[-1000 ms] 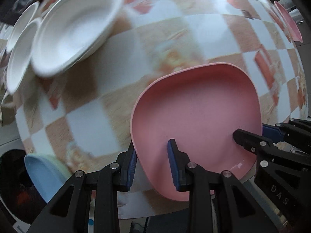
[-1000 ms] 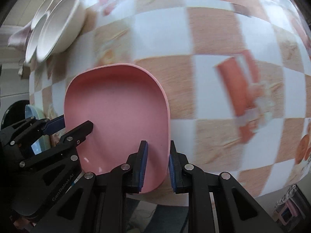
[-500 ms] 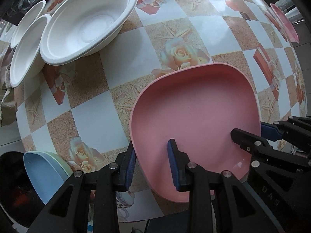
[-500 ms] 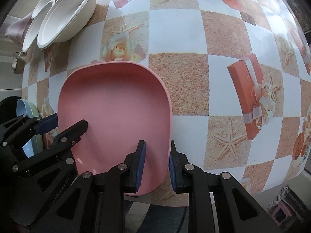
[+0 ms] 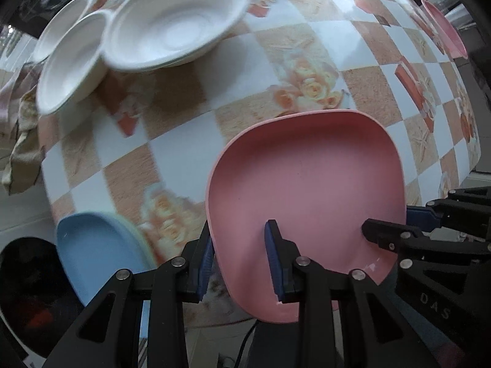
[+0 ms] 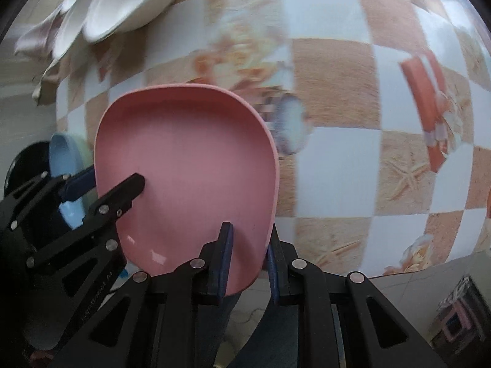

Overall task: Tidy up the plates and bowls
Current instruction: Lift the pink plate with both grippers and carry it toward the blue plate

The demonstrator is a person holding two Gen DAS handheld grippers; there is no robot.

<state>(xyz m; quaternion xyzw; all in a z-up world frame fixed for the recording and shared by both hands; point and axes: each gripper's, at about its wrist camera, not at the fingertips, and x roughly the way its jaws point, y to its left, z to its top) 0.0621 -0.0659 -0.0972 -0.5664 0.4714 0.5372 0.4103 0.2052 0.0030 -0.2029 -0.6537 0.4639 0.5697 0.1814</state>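
Note:
A pink square plate (image 5: 307,190) is held over the near edge of the checkered table (image 5: 184,141). My left gripper (image 5: 239,254) is shut on the plate's left rim; my right gripper (image 6: 248,254) is shut on its right rim. The plate fills the lower middle of the right wrist view (image 6: 187,165). Each gripper shows in the other's view, the right gripper (image 5: 396,224) at lower right and the left gripper (image 6: 107,187) at lower left. A blue plate (image 5: 95,251) on a green one lies at the near left. Three white bowls (image 5: 172,27) sit at the far left.
A second pink plate (image 5: 442,24) lies at the table's far right edge. A crumpled cloth (image 5: 21,141) hangs at the left edge below the bowls. The blue plate also shows in the right wrist view (image 6: 64,159). A dark round object (image 5: 27,288) sits below the table at left.
Both grippers have lifted the pink plate and pulled it back toward the near edge. The view has shifted, so the blue plate and the bowls show more fully.

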